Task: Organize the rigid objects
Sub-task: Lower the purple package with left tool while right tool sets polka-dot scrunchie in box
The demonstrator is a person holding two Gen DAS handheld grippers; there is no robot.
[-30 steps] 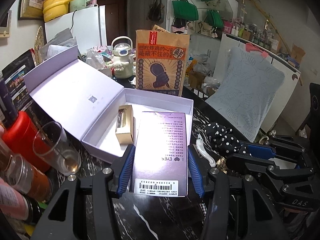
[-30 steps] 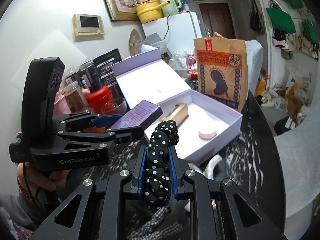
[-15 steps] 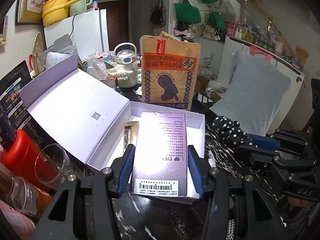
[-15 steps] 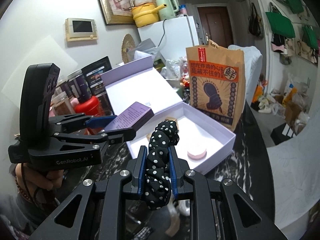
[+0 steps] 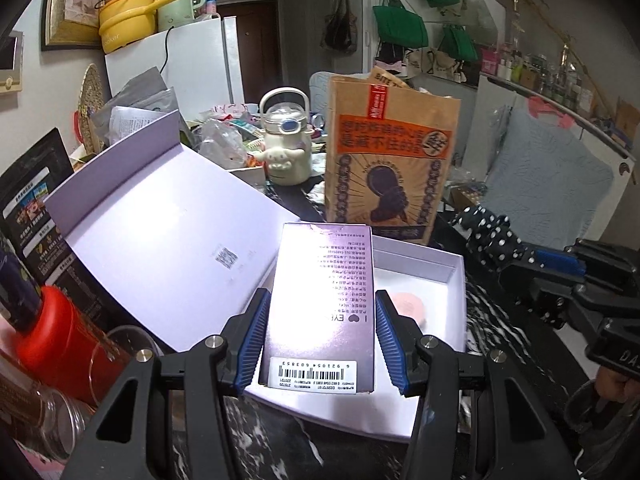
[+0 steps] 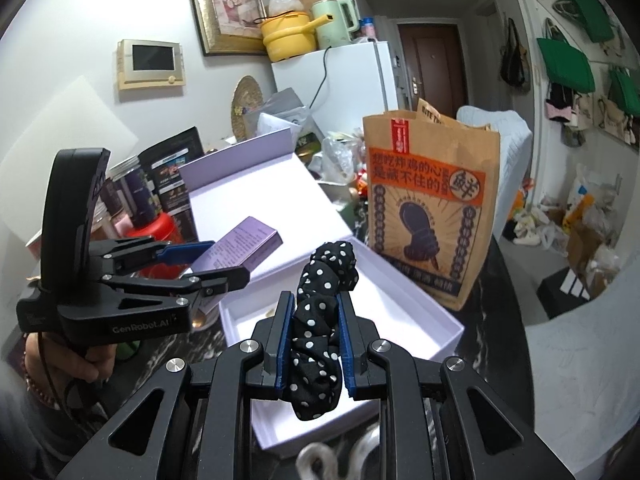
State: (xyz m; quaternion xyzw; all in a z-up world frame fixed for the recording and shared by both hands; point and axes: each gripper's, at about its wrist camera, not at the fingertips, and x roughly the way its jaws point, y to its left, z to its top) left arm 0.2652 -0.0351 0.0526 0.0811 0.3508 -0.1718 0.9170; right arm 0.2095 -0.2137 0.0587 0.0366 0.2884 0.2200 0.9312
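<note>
1. Two grippers are at work over a dark marbled tabletop (image 5: 280, 432), each carrying something above an open white gift box (image 5: 456, 280).
2. Left gripper (image 5: 320, 332): its blue pads clamp the long sides of a flat purple carton (image 5: 324, 300), which juts toward 12 o'clock over the box's near edge. A white barcode label sits at the carton's near end, and small print above it reads "EYE" beside a heart; the finer lines are too small to read.
3. Right gripper (image 6: 312, 332): pressed narrow on a black scrunchie with white polka dots (image 6: 320, 304), whose free end sticks up toward 12 o'clock above the box interior.
4. Seen from the right wrist camera, the left gripper's body at 9 o'clock bears the lettering "GenRobot.AI", and a hand (image 6: 68, 364) holds its grip.
5. Inside the box, a round pink disc (image 5: 408, 304) lies on the white floor, just right of the carton.
6. The box's lid (image 5: 160, 240) leans open toward 10 o'clock, with a small QR code printed inside.
7. Behind the box at 12 o'clock stands a brown paper bag (image 5: 388, 168) with an orange banner of Chinese characters and a dark fist graphic; a flap at its top reads "BITE".
8. A red container (image 5: 60, 332) and a drinking glass (image 5: 116, 344) stand at 8 o'clock in the left wrist view.
</note>
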